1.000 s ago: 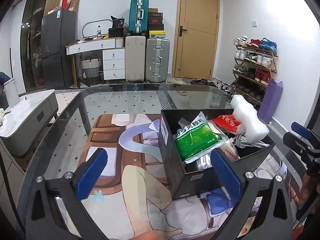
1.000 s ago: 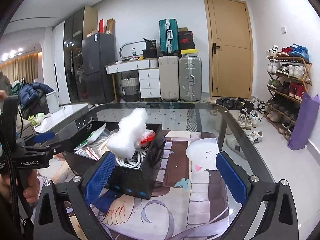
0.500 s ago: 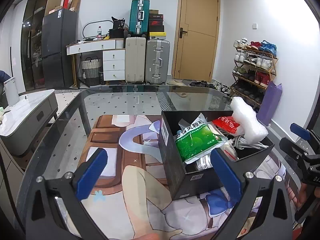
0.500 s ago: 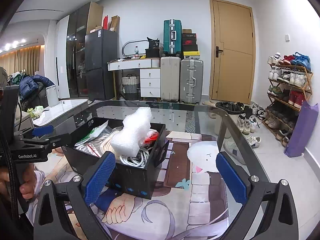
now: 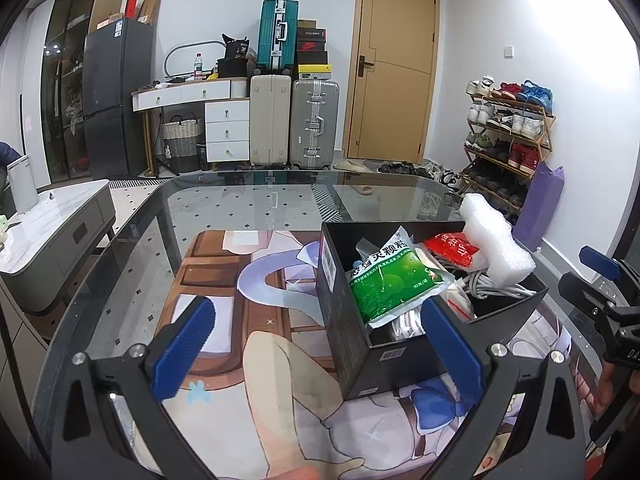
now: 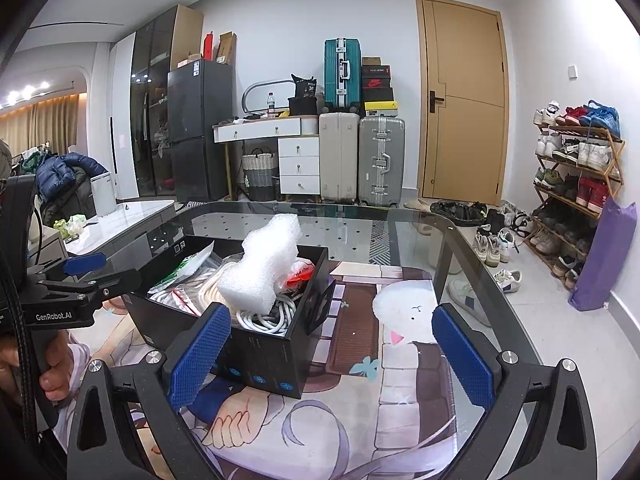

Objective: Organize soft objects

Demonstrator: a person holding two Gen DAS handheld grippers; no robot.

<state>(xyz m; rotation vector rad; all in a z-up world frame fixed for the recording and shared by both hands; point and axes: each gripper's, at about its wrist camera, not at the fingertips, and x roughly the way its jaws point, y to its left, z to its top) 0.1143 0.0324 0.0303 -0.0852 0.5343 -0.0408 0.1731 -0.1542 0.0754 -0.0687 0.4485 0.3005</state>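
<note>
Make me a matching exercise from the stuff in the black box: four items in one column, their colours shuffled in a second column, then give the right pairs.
Items
1. foam block
2. granule packet
3. coiled cable
4. snack pouch beside the foam

Colours
A. red
B. white and bubbly
C. pale grey-white
D. green

All four lie in the black box on the glass table. The left gripper and the right gripper both stand open and hold nothing.

Pairs: 1-B, 2-D, 3-C, 4-A
</note>
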